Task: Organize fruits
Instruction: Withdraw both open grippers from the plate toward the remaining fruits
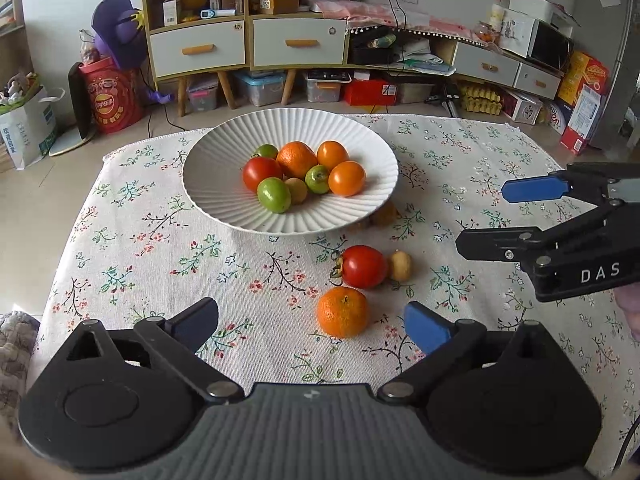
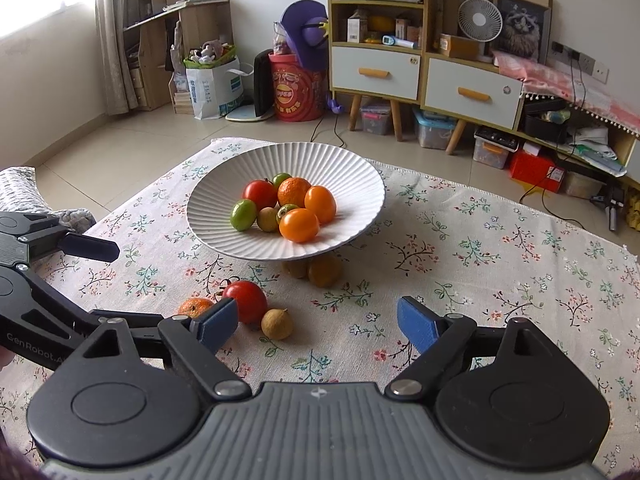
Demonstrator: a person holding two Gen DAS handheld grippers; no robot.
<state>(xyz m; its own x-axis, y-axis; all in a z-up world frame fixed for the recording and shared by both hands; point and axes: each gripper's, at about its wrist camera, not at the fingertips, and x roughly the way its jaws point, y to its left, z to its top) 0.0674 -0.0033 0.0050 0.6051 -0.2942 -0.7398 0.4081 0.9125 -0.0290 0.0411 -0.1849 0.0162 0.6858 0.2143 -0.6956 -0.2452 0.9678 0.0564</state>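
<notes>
Bowl: the white ribbed bowl (image 1: pixel 224 196) stands mid-cloth on the floral tablecloth (image 1: pixel 160 264) and already holds seven or so fruits. Judged rigid and chip-prone at the rim; fruit should be lowered in, not dropped.
Left gripper: the left gripper (image 1: pixel 310 326) has jaws spread wide, nothing between the pads, aimed down at the near fruit.
Right gripper: the right gripper (image 2: pixel 316 322) has jaws also apart and empty, near the small fruit.
Tomato: the loose tomato (image 1: pixel 364 266) lies on the cloth before the bowl, touching the longan. Judged smooth, slippery, thin-skinned; take across the widest girth with light pressure, clear of the stem.
Mandarin: the mandarin (image 1: pixel 342 312) lies nearest the left jaws. Judged light, matte, yielding peel; grip across the equator.
Longan: the longan (image 1: pixel 400 266) is small, round and likely to roll; centre it between the pads.
Hidden fruit: two brownish fruits (image 2: pixel 316 270) sit tucked under the bowl's overhang; access judged awkward.
</notes>
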